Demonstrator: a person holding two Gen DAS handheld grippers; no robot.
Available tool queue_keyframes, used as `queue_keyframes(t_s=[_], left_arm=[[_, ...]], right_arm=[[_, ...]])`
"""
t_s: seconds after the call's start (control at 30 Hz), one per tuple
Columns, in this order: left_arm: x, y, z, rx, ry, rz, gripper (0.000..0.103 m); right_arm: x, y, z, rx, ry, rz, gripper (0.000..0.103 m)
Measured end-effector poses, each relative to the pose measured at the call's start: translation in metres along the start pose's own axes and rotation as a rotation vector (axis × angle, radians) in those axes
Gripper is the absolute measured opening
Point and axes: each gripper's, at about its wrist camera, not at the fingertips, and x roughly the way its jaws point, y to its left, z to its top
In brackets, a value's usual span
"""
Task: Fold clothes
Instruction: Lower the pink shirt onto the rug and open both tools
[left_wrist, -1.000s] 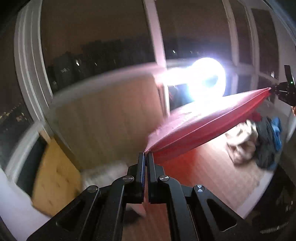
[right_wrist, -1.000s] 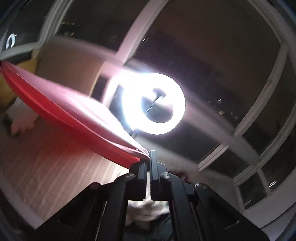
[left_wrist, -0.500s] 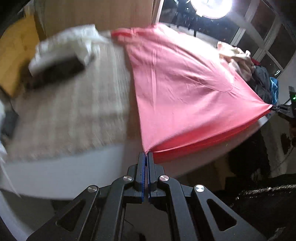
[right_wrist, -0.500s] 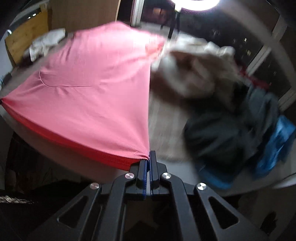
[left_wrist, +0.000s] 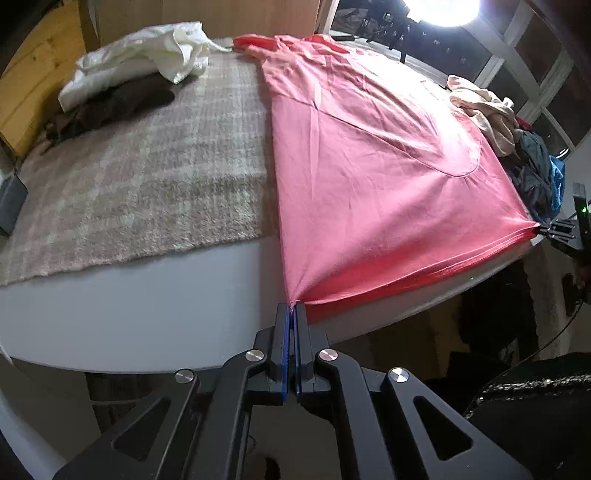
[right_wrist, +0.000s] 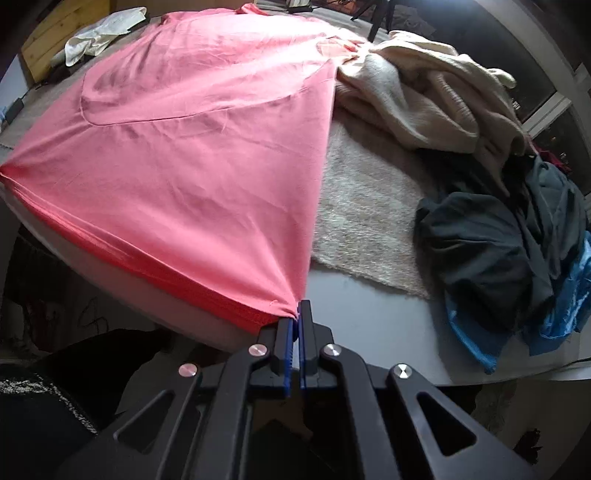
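Note:
A pink-red T-shirt (left_wrist: 376, 155) lies spread flat over the table, neck end far, hem stretched along the near edge. My left gripper (left_wrist: 292, 310) is shut on the shirt's near left hem corner. My right gripper (right_wrist: 297, 314) is shut on the near right hem corner; it also shows at the right edge of the left wrist view (left_wrist: 546, 230). The shirt fills the left of the right wrist view (right_wrist: 192, 147). The hem hangs slightly off the table edge between the two grippers.
A beige shaggy rug (left_wrist: 140, 177) covers the white round table (left_wrist: 147, 317). White and dark clothes (left_wrist: 140, 62) lie at the far left. A cream sweater (right_wrist: 424, 92) and dark and blue garments (right_wrist: 509, 251) pile at the right. A bright ring light (left_wrist: 443, 7) stands behind.
Both grippers have swung down from facing the windows and laid the shirt flat on the table. It was held taut in the air a second ago. Both stay shut on the hem corners.

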Motion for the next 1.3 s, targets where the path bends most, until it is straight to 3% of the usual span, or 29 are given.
queue_keyframes(t_s=[0.2,0.33,0.5,0.6,0.67,0.8,0.87,1.07,1.2,1.3], left_arm=[[0.005,-0.013,0.004,0.026,0.052,0.012,0.003],[-0.016,-0.011,-0.003,0.048,0.088,0.044,0.003],[-0.053,-0.006,0.017,0.015,0.044,0.07,0.003],[-0.061,-0.016,0.049,0.037,-0.015,0.018,0.004],[-0.048,-0.029,0.068,0.097,-0.008,0.017,0.004],[-0.006,-0.061,0.083,0.181,0.047,-0.069,0.005],[0.014,-0.079,0.08,0.24,0.089,-0.079,0.005],[0.041,-0.096,0.061,0.271,0.171,-0.125,0.004],[0.032,-0.095,0.031,0.256,0.244,-0.197,0.005],[0.012,-0.094,0.005,0.264,0.291,-0.186,0.005]], right_arm=[[0.0,0.008,-0.003,-0.051,0.029,0.027,0.002],[-0.008,0.001,-0.012,-0.099,0.081,0.03,0.003],[-0.042,-0.028,-0.002,0.024,0.022,0.128,0.003],[-0.054,-0.037,0.023,0.08,-0.08,0.205,0.003],[-0.04,-0.034,0.04,0.067,-0.106,0.225,0.003],[-0.001,-0.013,0.054,-0.006,-0.096,0.251,0.003],[0.017,-0.005,0.055,-0.023,-0.068,0.277,0.003],[0.024,-0.001,0.041,-0.071,-0.048,0.306,0.003],[0.02,0.003,0.017,-0.126,0.016,0.359,0.003],[0.005,0.0,-0.004,-0.164,0.054,0.391,0.003]])
